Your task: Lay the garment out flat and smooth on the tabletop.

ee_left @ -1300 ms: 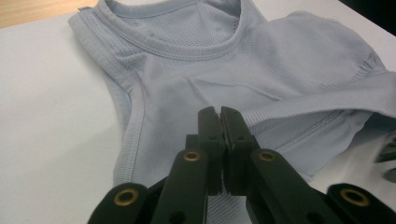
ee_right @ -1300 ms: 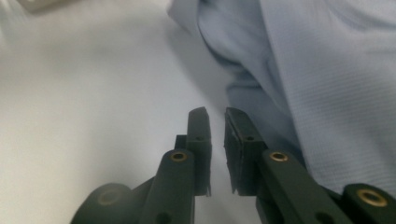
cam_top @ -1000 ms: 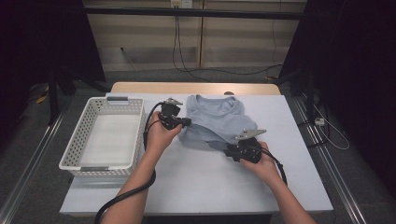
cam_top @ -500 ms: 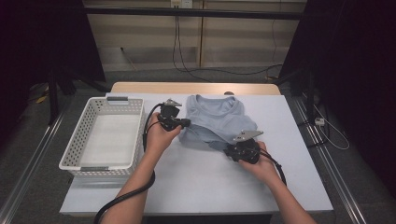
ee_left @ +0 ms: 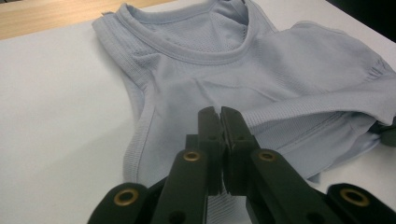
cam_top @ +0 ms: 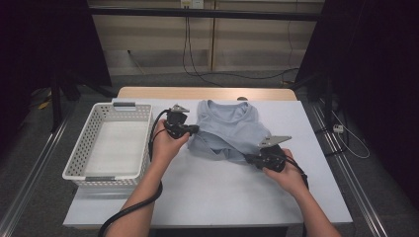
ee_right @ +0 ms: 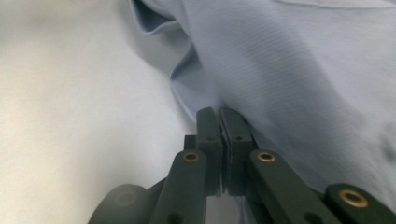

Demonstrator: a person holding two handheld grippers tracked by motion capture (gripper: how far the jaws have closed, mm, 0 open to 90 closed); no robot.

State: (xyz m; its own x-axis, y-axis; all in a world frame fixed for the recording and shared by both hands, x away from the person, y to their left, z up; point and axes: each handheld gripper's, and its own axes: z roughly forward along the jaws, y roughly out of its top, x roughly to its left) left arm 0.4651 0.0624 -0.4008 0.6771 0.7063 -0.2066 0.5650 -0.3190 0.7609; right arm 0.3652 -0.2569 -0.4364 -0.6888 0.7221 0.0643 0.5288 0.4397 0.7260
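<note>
Right gripper point(cam_top: 248, 159) seemingly nudged leftward, clamped on shirt point(cam_top: 228, 129) hem.

The high view looks down and forward over the counter point(cam_top: 207, 187); both gripper views sit close, sharing the shirt point(cam_top: 225, 131) toward 12 o'clock.

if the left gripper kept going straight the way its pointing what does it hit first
Most likely the light blue shirt: the left gripper, jaws shut, points across its body toward the neckline. Whether it already pinches the fabric is unclear.
</note>
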